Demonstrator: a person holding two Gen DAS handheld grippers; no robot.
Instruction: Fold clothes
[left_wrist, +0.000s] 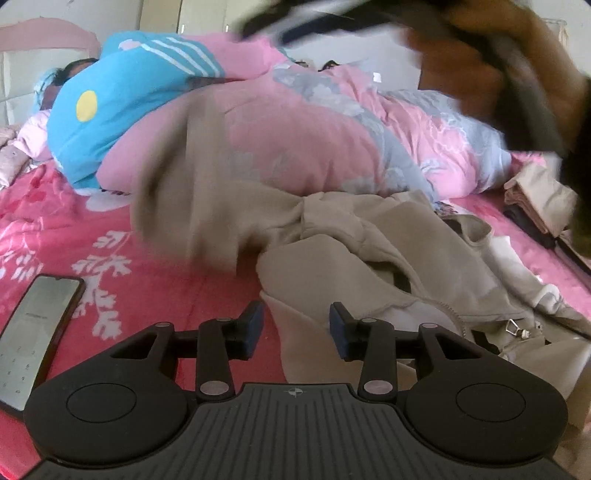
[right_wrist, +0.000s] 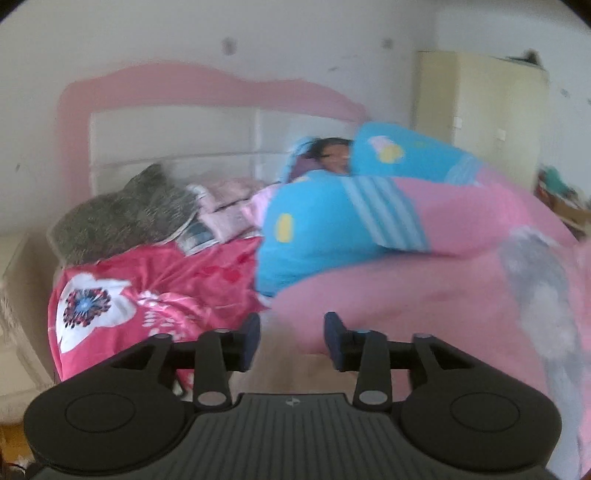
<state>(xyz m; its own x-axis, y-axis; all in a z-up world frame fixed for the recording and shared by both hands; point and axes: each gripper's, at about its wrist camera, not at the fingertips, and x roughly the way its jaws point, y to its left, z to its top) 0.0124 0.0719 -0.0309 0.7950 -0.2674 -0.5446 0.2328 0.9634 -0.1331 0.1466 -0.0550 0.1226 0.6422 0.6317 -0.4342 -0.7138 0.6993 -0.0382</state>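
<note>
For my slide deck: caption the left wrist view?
Open left gripper hovering over a crumpled beige garment on the bed.

Beige garment (left_wrist: 369, 251) blurred at left; phone (left_wrist: 33, 332) cut off; right view blurred throughout.

Soft even daylight, no hard shadows; heavy motion blur both views, fisheye-bent, dark-vignetted edges.

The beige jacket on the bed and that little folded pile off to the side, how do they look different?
The beige jacket lies spread out and rumpled across the red floral bedsheet, while the folded pile is compact and stacked at the bed's edge. The jacket sits right ahead of the open left claw; the pile lies far off to its side. The jacket is one colour; the pile shows beige above a dark layer. Both rest on the same sheet.
</note>
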